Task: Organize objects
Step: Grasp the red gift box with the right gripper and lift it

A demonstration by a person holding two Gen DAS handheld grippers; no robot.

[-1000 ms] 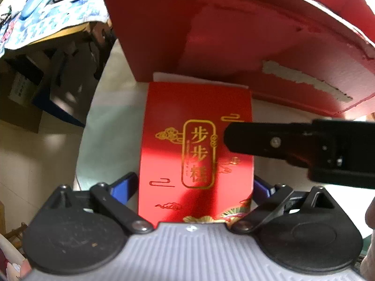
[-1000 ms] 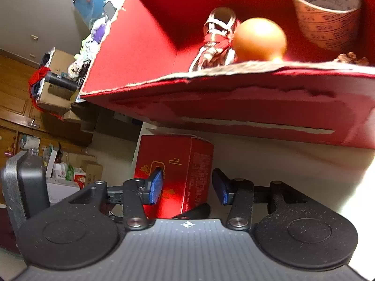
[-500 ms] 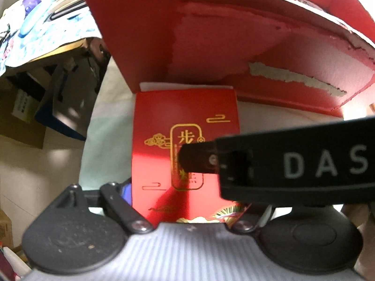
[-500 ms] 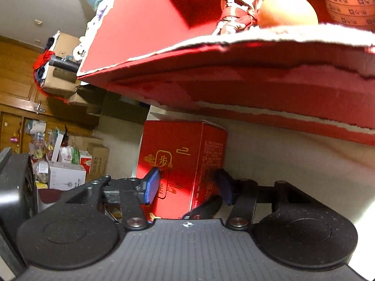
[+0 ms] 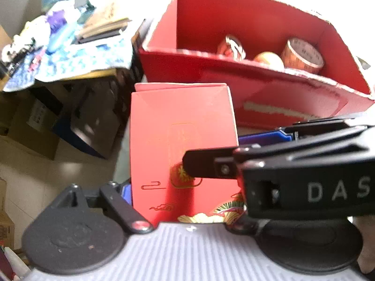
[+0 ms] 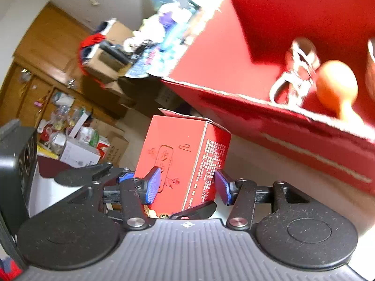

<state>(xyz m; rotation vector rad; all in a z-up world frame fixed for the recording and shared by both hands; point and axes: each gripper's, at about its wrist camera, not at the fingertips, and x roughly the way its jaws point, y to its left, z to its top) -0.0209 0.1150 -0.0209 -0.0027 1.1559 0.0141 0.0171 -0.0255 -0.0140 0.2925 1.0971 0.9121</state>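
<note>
A small red carton [image 5: 182, 121] with gold print stands upright between both grippers, in front of a large open red box [image 5: 257, 70]. My left gripper [image 5: 185, 201] is shut on the carton's two narrow sides; only its left blue pad [image 5: 126, 192] shows. My right gripper [image 5: 234, 149] crosses in from the right. In the right wrist view this right gripper [image 6: 187, 185] is shut on the carton [image 6: 178, 145], its pads [image 6: 152, 185] on front and back. The big box [image 6: 281, 128] holds a tape roll [image 5: 302, 55], an orange round thing [image 6: 337, 86] and a red-white clasp [image 6: 297, 75].
A pale tabletop [image 6: 269, 171] runs under the box. To the left stand a cluttered table with a blue patterned cloth [image 5: 77, 53], dark cases [image 5: 93, 121] and cardboard boxes [image 5: 30, 128] on the floor. A wooden cabinet [image 6: 46, 58] is behind.
The left jaws closed onto the carton. Both grippers then rose with it, so the big box's inside now shows from above. The right gripper moved across the carton's front.
</note>
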